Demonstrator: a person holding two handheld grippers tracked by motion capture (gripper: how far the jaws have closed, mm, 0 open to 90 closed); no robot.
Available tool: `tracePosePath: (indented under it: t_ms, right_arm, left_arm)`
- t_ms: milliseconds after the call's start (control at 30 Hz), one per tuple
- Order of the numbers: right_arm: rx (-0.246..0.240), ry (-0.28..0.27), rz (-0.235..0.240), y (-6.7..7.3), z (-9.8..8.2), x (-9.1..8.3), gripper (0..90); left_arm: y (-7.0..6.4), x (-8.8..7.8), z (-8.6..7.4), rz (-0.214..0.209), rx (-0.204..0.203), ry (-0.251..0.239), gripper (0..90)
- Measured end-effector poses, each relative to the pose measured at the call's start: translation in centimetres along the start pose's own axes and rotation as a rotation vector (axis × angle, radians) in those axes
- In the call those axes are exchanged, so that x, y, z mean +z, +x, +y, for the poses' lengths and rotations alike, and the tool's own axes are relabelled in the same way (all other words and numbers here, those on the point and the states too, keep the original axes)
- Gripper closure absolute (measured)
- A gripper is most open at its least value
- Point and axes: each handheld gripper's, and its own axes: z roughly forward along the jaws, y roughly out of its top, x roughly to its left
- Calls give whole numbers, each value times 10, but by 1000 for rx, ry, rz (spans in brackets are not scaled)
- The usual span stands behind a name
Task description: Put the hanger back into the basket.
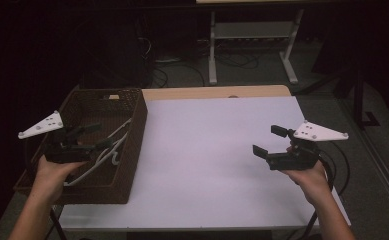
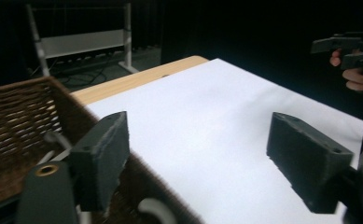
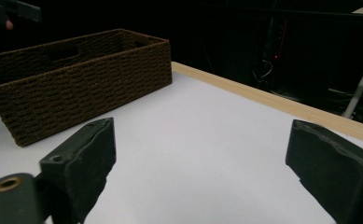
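Over at the left of the high view, the left hand-held gripper (image 1: 96, 136) hovers above the brown woven basket (image 1: 135, 135), jaws spread wide with nothing between them. Down in that basket lie the white hangers (image 1: 113, 146), a loose bundle of thin curved plastic, hooks toward the basket's right wall. From here they look light and fairly stiff, but smooth, so they'd likely slip in a shallow pinch, and with hooks overlapping they may well snag one another on the way up. Best bet, I'd say, is to pinch one straight arm or the neck under the hook, not the curved tip. In the left gripper view a pale curve of hanger (image 2: 152, 208) peeks out at the bottom edge, just below the jaws. Moving right, the white worktop (image 1: 217, 150) lies bare through the middle. At the right of the frame, the right hand-held gripper (image 1: 267, 142) hangs over the worktop, jaws also wide apart and holding nothing, well away from the basket.
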Motion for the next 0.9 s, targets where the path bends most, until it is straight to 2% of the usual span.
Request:
tracePosePath:
  t_ms: [233, 433, 567, 900]
  right_arm:
    - [13, -20, 0, 1, 4, 0, 25]
    - [10, -30, 3, 3, 7, 0, 11]
    - [18, -39, 7, 4, 9, 1, 10]
    - [25, -59, 9, 6, 12, 0, 11]
  left_arm:
    - [-16, 22, -3, -9, -2, -26, 97]
    - [-22, 37, -7, -12, -1, -41, 31]
    - [-27, 46, -9, -16, 5, -61, 27]
    - [-34, 61, -17, -23, 33, -62, 21]
